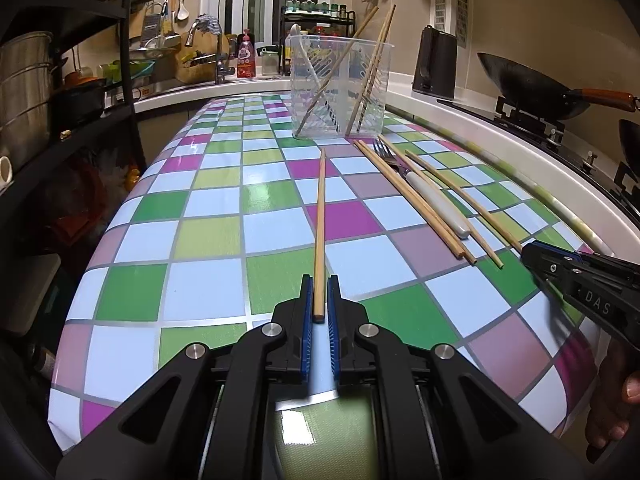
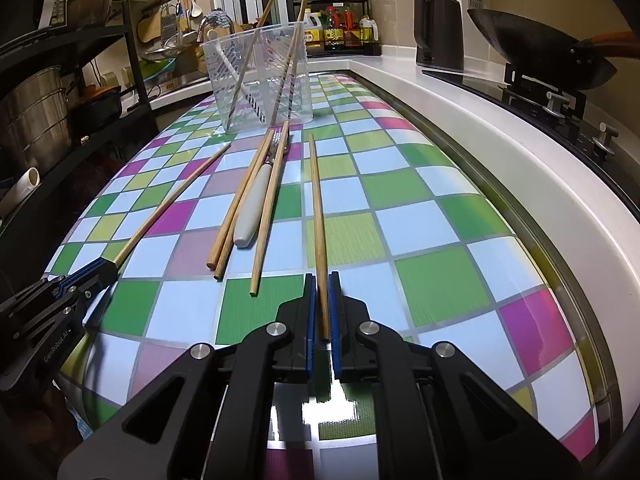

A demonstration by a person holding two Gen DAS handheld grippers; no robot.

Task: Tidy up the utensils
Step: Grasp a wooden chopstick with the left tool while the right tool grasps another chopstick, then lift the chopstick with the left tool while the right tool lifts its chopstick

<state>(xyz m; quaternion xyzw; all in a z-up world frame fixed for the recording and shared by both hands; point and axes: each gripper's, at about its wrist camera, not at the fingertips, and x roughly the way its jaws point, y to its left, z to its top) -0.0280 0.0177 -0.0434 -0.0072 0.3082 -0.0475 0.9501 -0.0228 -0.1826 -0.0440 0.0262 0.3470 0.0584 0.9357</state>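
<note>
My left gripper point(image 1: 320, 286) has its blue pads closed around the near end of one wooden chopstick point(image 1: 320, 220) lying on the checkered table. It shows in the right wrist view point(image 2: 108, 266) holding that chopstick point(image 2: 176, 196). My right gripper point(image 2: 322, 284) is shut on another chopstick point(image 2: 318, 216), also seen in the left wrist view point(image 1: 530, 250). Three more chopsticks point(image 2: 240, 200) and a white-handled fork point(image 2: 254, 204) lie between. A clear plastic holder point(image 1: 340, 84) point(image 2: 260, 76) stands beyond with chopsticks and a white utensil in it.
The checkered table point(image 1: 224, 240) has a raised white counter edge point(image 2: 500, 152) on the right. A wok point(image 1: 528, 84) on a stove and a black kettle point(image 1: 436, 62) stand beyond it. A black shelf rack point(image 1: 60, 100) with pots lines the left.
</note>
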